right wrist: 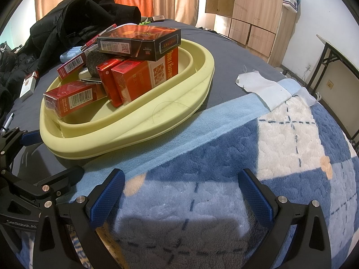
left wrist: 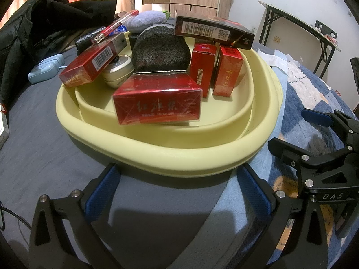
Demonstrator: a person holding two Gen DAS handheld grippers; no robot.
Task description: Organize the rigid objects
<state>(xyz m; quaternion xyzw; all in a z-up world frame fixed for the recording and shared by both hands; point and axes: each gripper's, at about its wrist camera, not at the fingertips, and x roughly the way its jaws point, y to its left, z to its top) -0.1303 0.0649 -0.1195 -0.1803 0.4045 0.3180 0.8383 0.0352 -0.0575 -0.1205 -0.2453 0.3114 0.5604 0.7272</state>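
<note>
Yellow tray [left wrist: 170, 154] sits on the bed, half on the grey sheet [left wrist: 44, 148], its right edge over the blue blanket [right wrist: 224, 157]. Tray is piled with boxes.

Front red box [left wrist: 157, 103] lies on its side on the tray's inner rim, long axis across the left wrist view, printed face toward the camera. Behind it two red boxes [left wrist: 215, 69] stand upright side by side, long axes vertical. A dark box [left wrist: 213, 32] lies flat on top of them, barcode end facing the camera. Left red box [left wrist: 89, 65] is tilted, one end over the tray rim. Black sponge [left wrist: 160, 51] sits mid-tray.

Left gripper [left wrist: 177, 190]: jaws wide, empty, just short of the tray's near rim.

Right gripper [right wrist: 181, 195]: jaws wide, empty, over the blanket, right of the tray.
</note>
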